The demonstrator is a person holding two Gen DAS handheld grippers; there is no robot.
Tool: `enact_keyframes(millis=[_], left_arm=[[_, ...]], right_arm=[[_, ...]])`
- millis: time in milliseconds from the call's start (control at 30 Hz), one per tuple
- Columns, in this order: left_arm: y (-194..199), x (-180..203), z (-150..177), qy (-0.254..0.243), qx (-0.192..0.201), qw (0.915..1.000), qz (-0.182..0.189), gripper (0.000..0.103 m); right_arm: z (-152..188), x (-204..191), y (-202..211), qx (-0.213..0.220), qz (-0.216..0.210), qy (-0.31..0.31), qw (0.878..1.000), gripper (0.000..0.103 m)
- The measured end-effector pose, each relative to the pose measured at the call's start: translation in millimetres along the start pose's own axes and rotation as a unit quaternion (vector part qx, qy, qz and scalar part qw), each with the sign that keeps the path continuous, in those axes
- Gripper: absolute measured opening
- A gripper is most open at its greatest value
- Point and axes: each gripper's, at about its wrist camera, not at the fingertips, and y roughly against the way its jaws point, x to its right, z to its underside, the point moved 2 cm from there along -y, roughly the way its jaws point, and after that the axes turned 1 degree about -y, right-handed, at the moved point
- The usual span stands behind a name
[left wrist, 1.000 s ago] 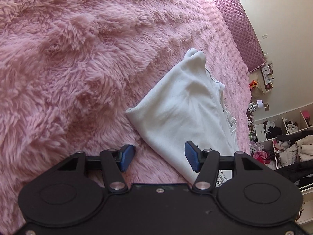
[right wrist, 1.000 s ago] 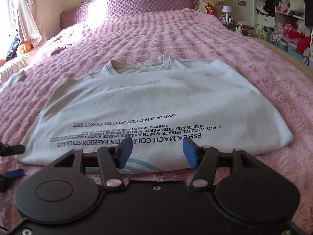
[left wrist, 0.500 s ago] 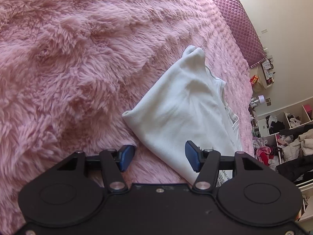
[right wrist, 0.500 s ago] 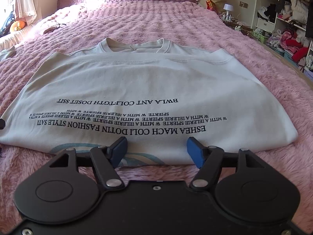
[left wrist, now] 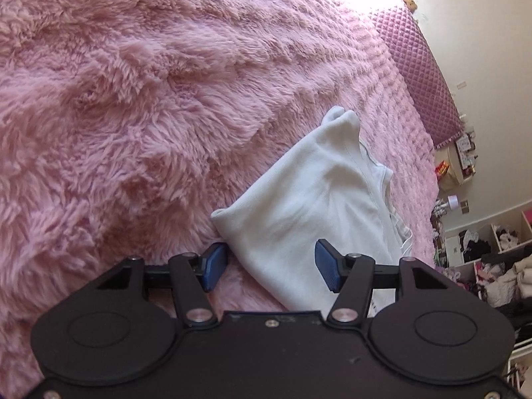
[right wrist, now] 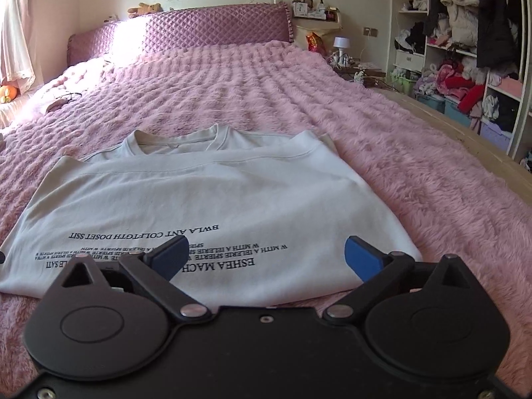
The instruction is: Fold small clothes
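Left hand-held gripper [left wrist: 271, 267], left wrist view: jaws spread wide, holding nothing. Blue pads [left wrist: 214, 262] sit low over the pink plush bedspread [left wrist: 133, 116]. Between the pads and running ahead and to the right: white T-shirt [left wrist: 316, 206], seen from its side edge. One rounded, doubled-over corner lies just ahead of the left pad, close to it, though contact cannot be told. Shirt edge passes under the right pad. Farther ahead, a bunched point of cloth stands up slightly; neckline seam shows to the right of it. Quilted purple headboard [left wrist: 422, 76] is well beyond.

Right hand-held gripper [right wrist: 264, 259], right wrist view: jaws parted wide, empty. Both pads hover over the near edge of the T-shirt [right wrist: 206, 199], directly ahead. Garment lies flat on the bedspread [right wrist: 415, 166], collar at the far end, printed black lettering nearest the gripper and reading upside down. A hemmed straight edge crosses the shirt just short of the collar, which suggests the bottom has been brought up over the body. Sleeves are not visible at either side, presumably tucked in. Shelves of clothing [right wrist: 465, 66] stand far right, headboard [right wrist: 212, 30] far ahead.

Progress, as judged: shirt is a wide rectangle, part folded. Remaining: likely one or more folds to make a compact packet, and smoothing of the raised cloth at the left edge. Neither gripper has yet taken hold.
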Motion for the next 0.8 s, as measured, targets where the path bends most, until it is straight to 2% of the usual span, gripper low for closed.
enact_keyframes(millis=[100, 233, 367, 433, 500, 567, 633, 800], left_arm=[[-5.3, 1.4, 0.6, 0.011, 0.013, 0.9998, 0.012, 0.058], [-11.0, 5.1, 3.4, 0.027, 0.024, 0.9993, 0.013, 0.056], [-12.3, 14.8, 2.7, 0.023, 0.032, 0.9990, 0.022, 0.052], [-12.1, 21.0, 4.2, 0.008, 0.039, 0.9992, 0.009, 0.051], [-11.6, 29.1, 7.3, -0.014, 0.047, 0.9988, -0.010, 0.046], [-11.4, 34.6, 9.5, -0.032, 0.052, 0.9979, -0.022, 0.024], [-13.4, 34.0, 10.2, -0.028, 0.047, 0.9982, -0.024, 0.009], [-9.0, 33.5, 6.8, -0.013, 0.047, 0.9988, 0.002, 0.008]], right_arm=[[0.1, 14.9, -2.7, -0.010, 0.010, -0.029, 0.999, 0.101], [2.1, 18.3, -5.6, -0.018, 0.020, -0.020, 0.999, 0.101], [3.2, 19.2, -6.9, -0.025, 0.018, -0.017, 0.999, 0.101], [3.8, 21.4, -7.7, -0.030, 0.016, -0.027, 0.999, 0.101], [4.3, 24.6, -9.9, -0.038, 0.013, -0.038, 0.998, 0.101], [5.6, 27.3, -12.3, -0.046, 0.016, -0.046, 0.998, 0.101], [6.8, 30.4, -13.1, -0.047, 0.021, -0.050, 0.997, 0.101], [8.9, 39.0, -13.0, -0.048, 0.029, -0.068, 0.996, 0.101]])
